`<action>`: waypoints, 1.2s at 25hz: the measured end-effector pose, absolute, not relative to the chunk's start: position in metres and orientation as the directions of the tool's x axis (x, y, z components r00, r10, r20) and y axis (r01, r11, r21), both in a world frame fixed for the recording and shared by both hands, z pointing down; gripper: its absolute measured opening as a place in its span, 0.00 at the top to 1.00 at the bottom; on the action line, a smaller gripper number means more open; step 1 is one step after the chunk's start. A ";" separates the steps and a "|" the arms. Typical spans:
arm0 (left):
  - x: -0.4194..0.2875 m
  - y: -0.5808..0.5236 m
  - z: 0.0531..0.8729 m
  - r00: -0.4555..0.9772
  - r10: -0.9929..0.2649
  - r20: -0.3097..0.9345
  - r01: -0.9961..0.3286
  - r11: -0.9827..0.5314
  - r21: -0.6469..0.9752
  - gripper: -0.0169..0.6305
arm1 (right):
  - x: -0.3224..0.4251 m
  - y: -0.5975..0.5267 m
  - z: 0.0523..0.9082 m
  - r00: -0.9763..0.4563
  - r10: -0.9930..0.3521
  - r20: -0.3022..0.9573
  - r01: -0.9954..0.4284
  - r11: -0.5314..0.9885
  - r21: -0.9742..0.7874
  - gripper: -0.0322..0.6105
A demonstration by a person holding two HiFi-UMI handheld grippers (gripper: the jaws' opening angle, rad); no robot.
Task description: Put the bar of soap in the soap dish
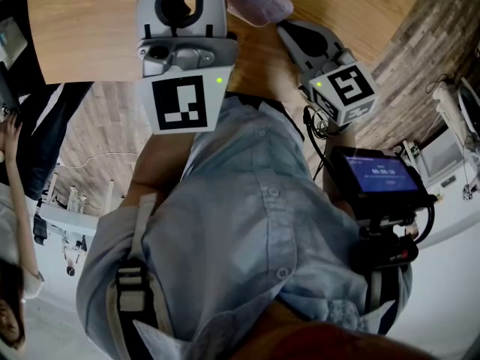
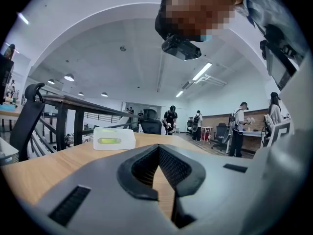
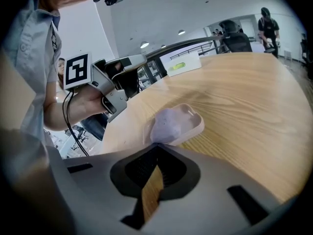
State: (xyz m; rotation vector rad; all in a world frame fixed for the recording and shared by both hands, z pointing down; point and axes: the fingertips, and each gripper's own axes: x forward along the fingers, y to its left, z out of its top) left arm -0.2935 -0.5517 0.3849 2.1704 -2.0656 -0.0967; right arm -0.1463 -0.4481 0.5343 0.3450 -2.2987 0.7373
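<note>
Left gripper [image 2: 159,149] jaws together, empty, idle. Right gripper [image 3: 156,146] also closed on nothing, tips at near edge of bar of soap [image 3: 167,125], which lies in soap dish [image 3: 197,125]. Placement looks done; next: back off without nudging dish

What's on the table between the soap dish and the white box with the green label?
Nothing: the right gripper view shows only bare wooden table between the soap dish and the white box.
</note>
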 end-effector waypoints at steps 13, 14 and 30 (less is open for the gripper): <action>-0.297 -0.555 0.385 0.053 -0.997 0.048 -0.986 -0.045 0.161 0.96 | -0.141 -0.466 0.534 -0.698 -0.105 0.708 -0.492 0.789 -0.369 0.94; -0.296 -0.555 0.386 0.053 -0.997 0.047 -0.986 -0.045 0.163 0.96 | -0.138 -0.470 0.535 -0.695 -0.123 0.709 -0.506 0.784 -0.360 0.94; -0.319 -0.556 0.369 0.016 -0.998 0.055 -0.988 -0.008 0.155 0.96 | -0.137 -0.546 0.514 -0.642 -0.299 0.706 -0.596 0.774 -0.214 0.94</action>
